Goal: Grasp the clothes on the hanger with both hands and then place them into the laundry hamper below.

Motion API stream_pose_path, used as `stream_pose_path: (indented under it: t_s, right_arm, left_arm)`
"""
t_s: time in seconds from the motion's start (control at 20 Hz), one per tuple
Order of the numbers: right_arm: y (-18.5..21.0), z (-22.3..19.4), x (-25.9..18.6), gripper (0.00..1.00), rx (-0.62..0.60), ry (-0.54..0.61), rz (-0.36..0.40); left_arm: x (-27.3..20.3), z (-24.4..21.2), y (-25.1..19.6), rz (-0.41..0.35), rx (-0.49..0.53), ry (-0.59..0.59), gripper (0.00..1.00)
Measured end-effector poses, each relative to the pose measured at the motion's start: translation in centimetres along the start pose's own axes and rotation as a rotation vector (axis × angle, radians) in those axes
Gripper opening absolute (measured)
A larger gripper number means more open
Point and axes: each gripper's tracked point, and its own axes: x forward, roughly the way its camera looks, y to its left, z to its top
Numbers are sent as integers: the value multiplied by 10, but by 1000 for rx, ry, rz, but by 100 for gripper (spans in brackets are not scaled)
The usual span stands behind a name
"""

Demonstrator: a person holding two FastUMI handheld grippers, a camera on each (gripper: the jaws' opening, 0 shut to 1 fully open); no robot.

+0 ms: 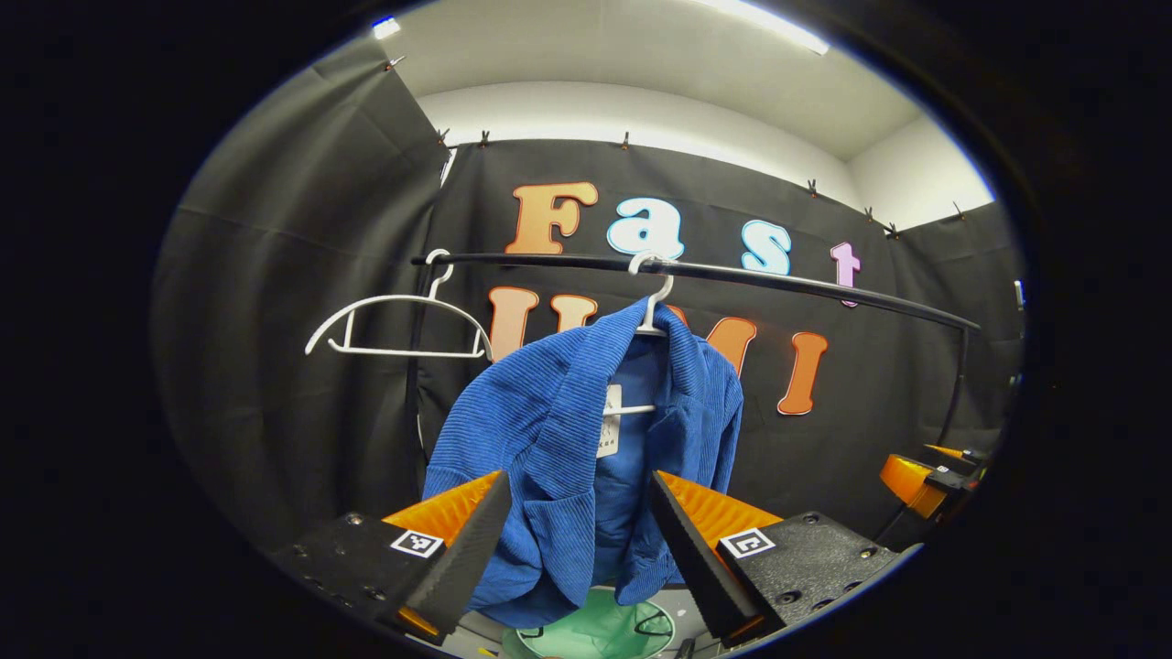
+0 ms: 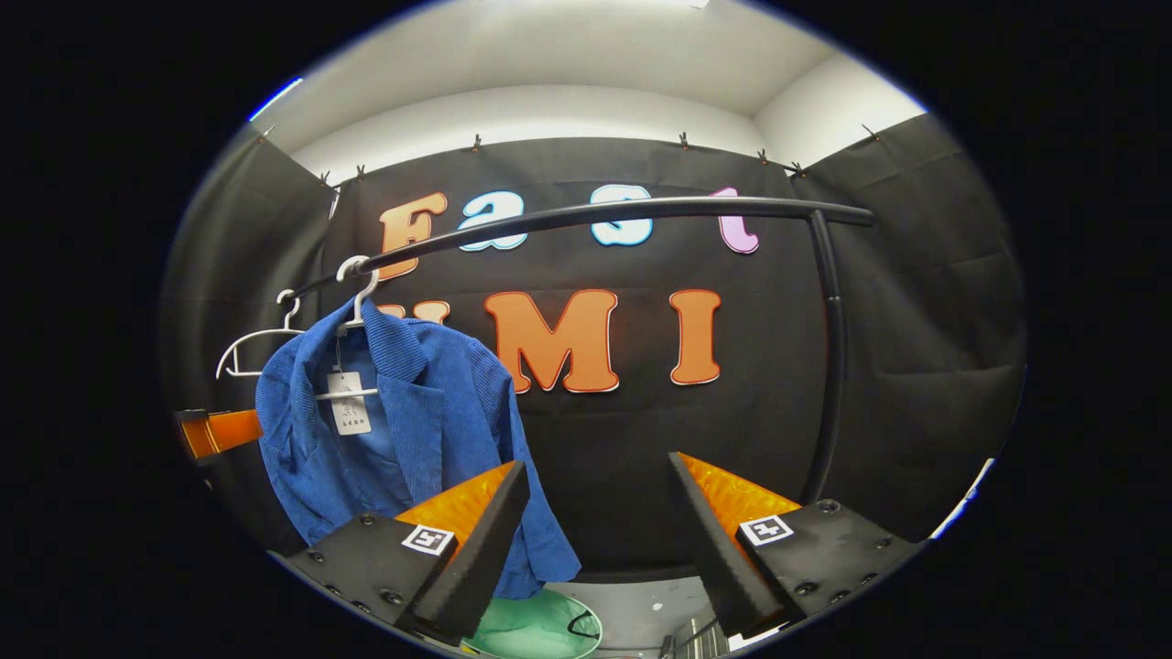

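Hanging from a white plastic hanger [image 1: 652, 302] on a black metal rail [image 1: 787, 281]: a blue ribbed-knit jacket [image 1: 549, 439], soft and corded in texture, draped open at the front with a white paper tag [image 1: 609, 421] at the collar. Slung low and slack, presumably so both sides can be pinched at once.

Directly below, at six o'clock from the garment: a pale green round laundry hamper [image 1: 595, 631], mouth up, placed to catch a straight drop (only its rim and part of the inside visible).

At nine o'clock along the rail: a second, bare white plastic hanger [image 1: 398, 320], thin and curved.

Left gripper [image 1: 577, 540]: spread wide, holding nothing, wedge-shaped fingers framing the jacket's lower half on either side, lined up for a pinch. Contact with the cloth impossible to confirm.

Right gripper [image 2: 595, 540]: equally wide apart, empty, aimed mostly at the dark cloth wall, jacket [image 2: 403, 430] off at ten o'clock beyond its left finger, hamper [image 2: 540, 627] at seven o'clock. Needs swinging toward the garment, judging by the offset.
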Motion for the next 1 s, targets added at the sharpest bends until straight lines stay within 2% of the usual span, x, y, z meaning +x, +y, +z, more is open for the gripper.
stream_pose_path:
  t_s: [0.05,0.1,0.2,0.25,0.3,0.35,0.4,0.5,0.55,0.6,0.65,0.7,0.85,0.9,1.0]
  right_arm:
    - [3,-1,2,98,0,2,6]
    - [7,-2,4,98,3,5,12]
    - [15,-6,7,98,11,13,31]
    - [20,-8,10,98,13,16,40]
    - [24,-10,12,89,14,19,48]
    - [29,-11,15,89,12,20,58]
    - [35,-12,18,98,10,22,68]
    - [46,-14,22,98,10,27,92]
    - [53,-16,26,89,10,31,105]
    - [59,-18,28,89,9,35,118]
    - [66,-19,31,98,8,36,131]
    - [73,-20,34,98,7,37,144]
    - [95,-22,44,98,9,42,187]
    - [102,-24,48,98,10,45,203]
    - [115,-28,57,98,6,48,230]
  left_arm:
    - [1,-1,0,0,3,1,92]
    - [2,-2,1,2,7,1,95]
    - [4,-3,2,3,13,3,95]
    - [5,-5,3,3,13,5,92]
    - [6,-7,3,4,12,9,92]
    - [6,-9,3,2,10,13,92]
    - [7,-10,3,2,9,15,92]
    - [11,-13,4,3,12,19,92]
    - [13,-15,4,3,15,23,92]
    - [14,-17,3,2,20,26,92]
    - [17,-18,4,3,26,27,92]
    - [19,-19,4,5,32,28,95]
    - [30,-24,8,10,34,35,95]
    - [35,-26,8,14,32,39,92]
    - [40,-33,9,16,35,46,95]
